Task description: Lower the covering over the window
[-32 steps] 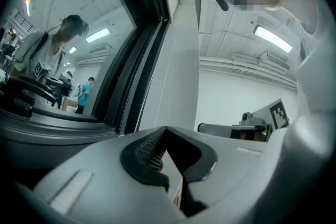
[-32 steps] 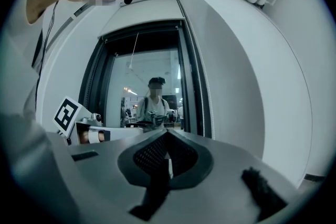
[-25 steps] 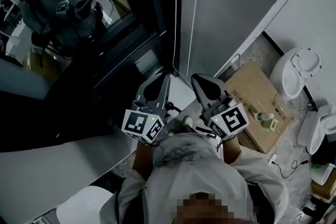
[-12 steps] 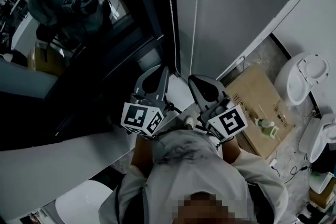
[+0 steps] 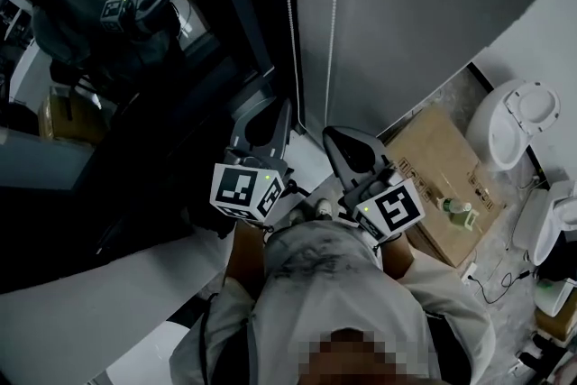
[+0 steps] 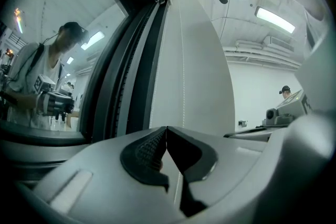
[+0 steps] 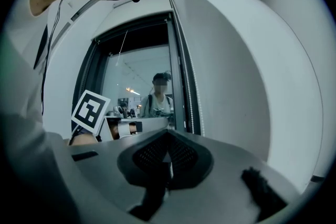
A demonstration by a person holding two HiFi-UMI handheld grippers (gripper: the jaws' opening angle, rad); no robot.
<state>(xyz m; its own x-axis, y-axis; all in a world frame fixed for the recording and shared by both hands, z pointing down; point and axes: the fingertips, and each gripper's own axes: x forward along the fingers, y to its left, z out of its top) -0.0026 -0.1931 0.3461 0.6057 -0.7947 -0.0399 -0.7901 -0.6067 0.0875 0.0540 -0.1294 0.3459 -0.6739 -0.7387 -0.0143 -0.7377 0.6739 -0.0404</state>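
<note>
Before the window [image 5: 180,77], left claw [image 5: 288,106] and right claw [image 5: 328,133] sit clenched, bead cord [image 5: 288,13] just ahead.

Covering [image 5: 424,4] plain mid grey; bead chain [image 5: 288,13] white, dotted; window frame [image 5: 236,4] black; wall [image 5: 541,22] white; left gripper [image 5: 287,106] and right gripper [image 5: 328,132] grey shells; pads [image 6: 147,150] black, cross-hatched; left cube [image 5: 242,191] and right cube [image 5: 392,210] white with black square markers, small green light on each; shirt [image 5: 315,302] pale grey, dark scribbled print; cardboard box [image 5: 437,162] brown; bottle [image 5: 460,212] pale green; floor [image 5: 451,95] speckled grey.
</note>
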